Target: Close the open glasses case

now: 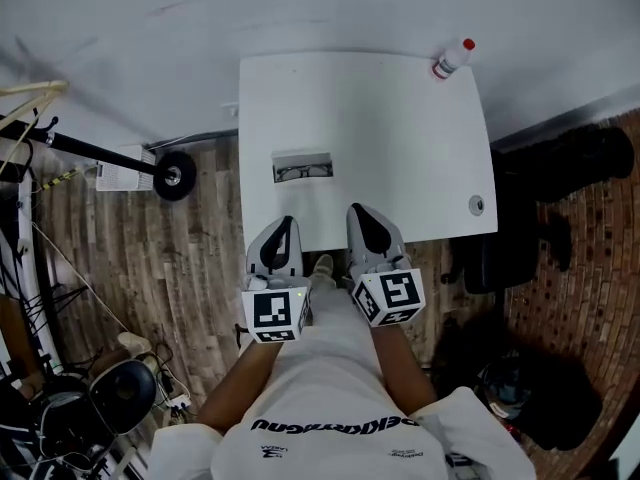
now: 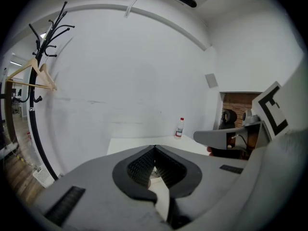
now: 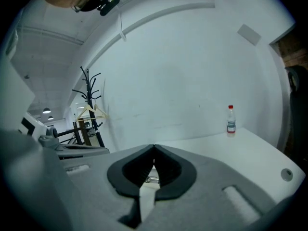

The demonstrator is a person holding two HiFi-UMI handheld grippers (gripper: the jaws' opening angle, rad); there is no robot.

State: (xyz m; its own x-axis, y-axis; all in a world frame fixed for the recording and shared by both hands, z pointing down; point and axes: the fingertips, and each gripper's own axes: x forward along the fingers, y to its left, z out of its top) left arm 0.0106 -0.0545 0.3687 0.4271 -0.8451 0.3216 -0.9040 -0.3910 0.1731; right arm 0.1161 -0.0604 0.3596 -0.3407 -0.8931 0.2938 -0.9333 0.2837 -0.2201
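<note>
Open glasses case (image 1: 303,167) on table (image 1: 400,148), near ahead of left claw (image 1: 285,224), right claw (image 1: 360,213) alongside, both pinched closed, empty.

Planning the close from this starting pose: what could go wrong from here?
Both the left gripper and right gripper have jaws together, short of the glasses case. A one-sided push could slide it across the table. The glasses lie inside, so a hasty close might pinch them.

Dark lettering crosses the person's white shirt (image 1: 330,393), below the table (image 1: 400,138); upside down, too blurred to read
</note>
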